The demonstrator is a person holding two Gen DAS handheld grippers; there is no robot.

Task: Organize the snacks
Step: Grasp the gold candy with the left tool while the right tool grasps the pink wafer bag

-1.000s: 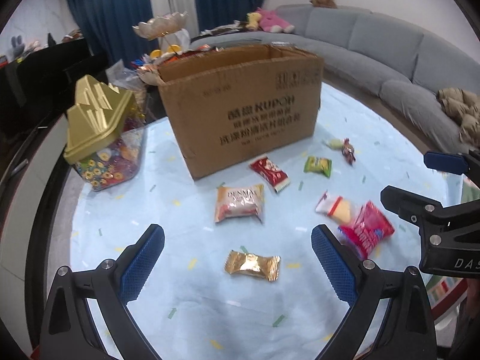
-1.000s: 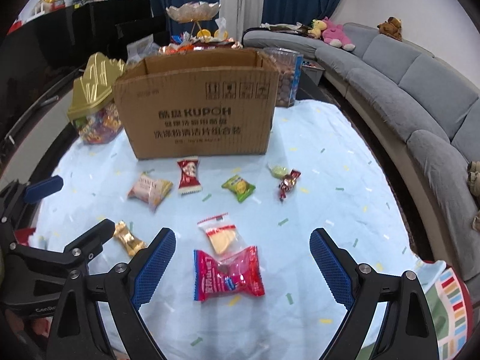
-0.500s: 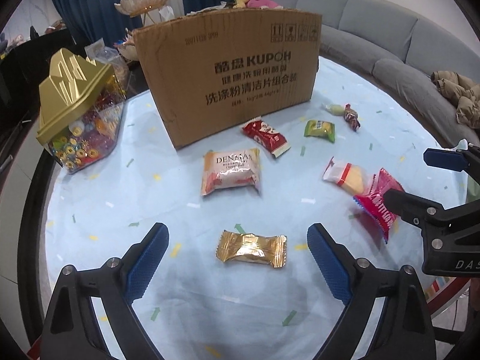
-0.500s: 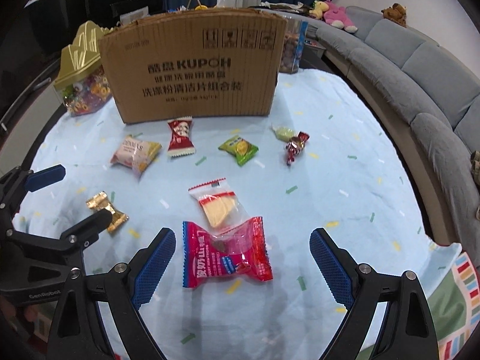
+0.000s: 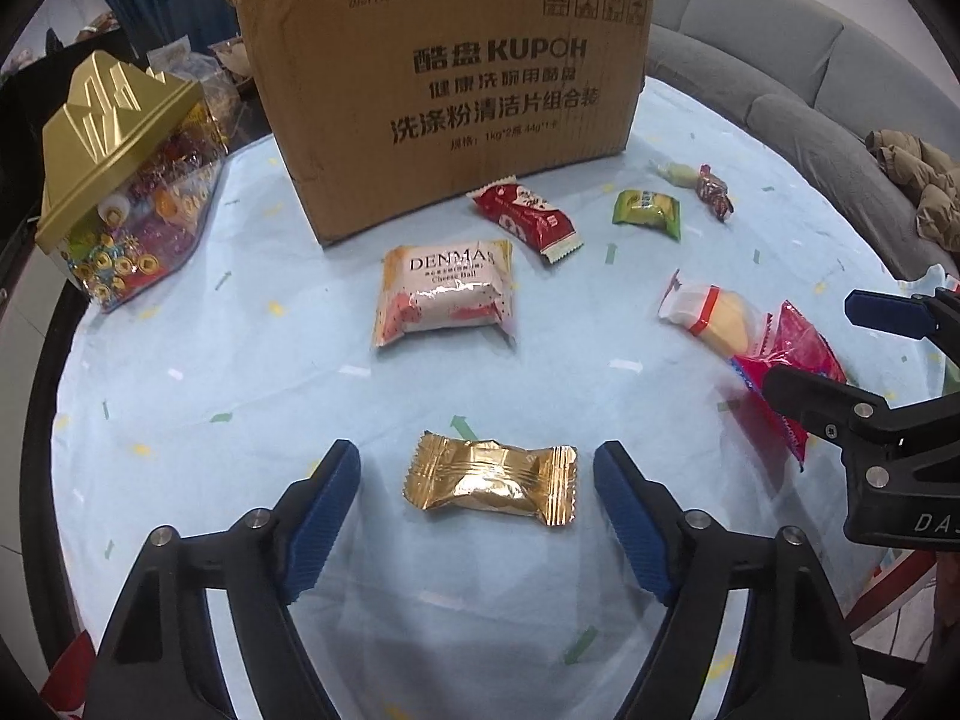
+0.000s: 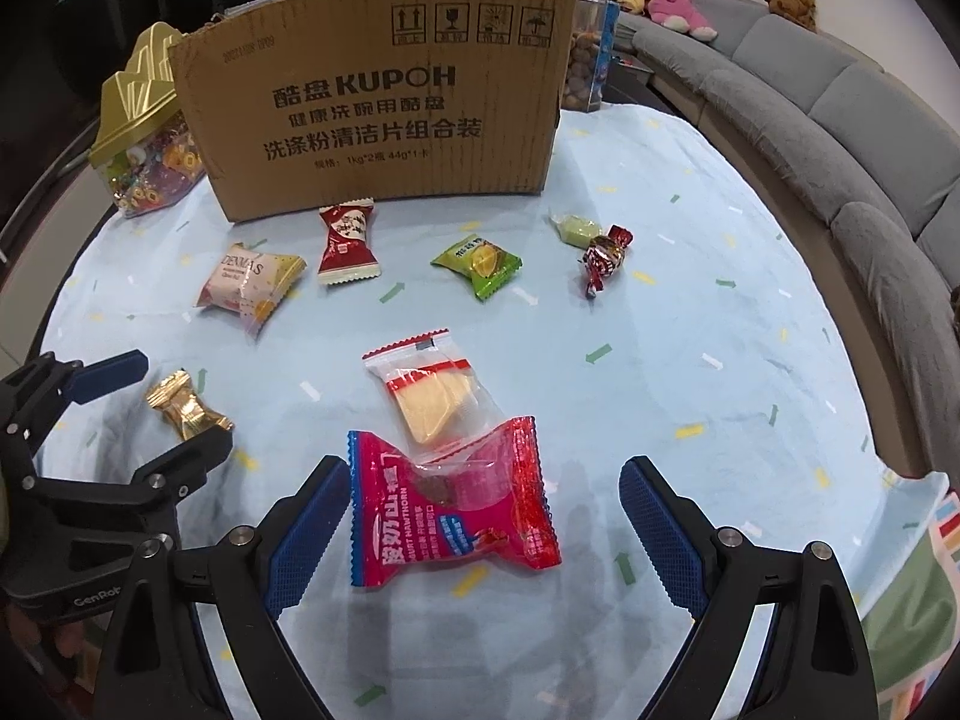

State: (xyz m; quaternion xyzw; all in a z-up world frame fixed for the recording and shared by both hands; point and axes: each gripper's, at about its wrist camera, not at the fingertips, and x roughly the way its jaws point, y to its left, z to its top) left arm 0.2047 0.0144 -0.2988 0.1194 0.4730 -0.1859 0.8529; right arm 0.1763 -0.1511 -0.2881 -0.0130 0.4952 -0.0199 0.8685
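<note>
1. Pale blue cloth covers the round desk (image 5: pixel 180 360), with a cardboard box (image 5: pixel 444 90) at its far edge and snacks scattered before it.
2. A gold candy (image 5: pixel 492 483) lies straight ahead between the fingers of the left tool (image 5: pixel 477 516); its long axis runs across the gap, twisted ends toward each pad. The jaws are closing, not yet touching.
3. A red packet (image 6: pixel 450 510) sits inside the right tool (image 6: pixel 483 531), hard against its left pad; the jaws stand apart.
4. Only the right view shows a clear wafer bag (image 6: pixel 429 396) overlapped by the packet.
</note>
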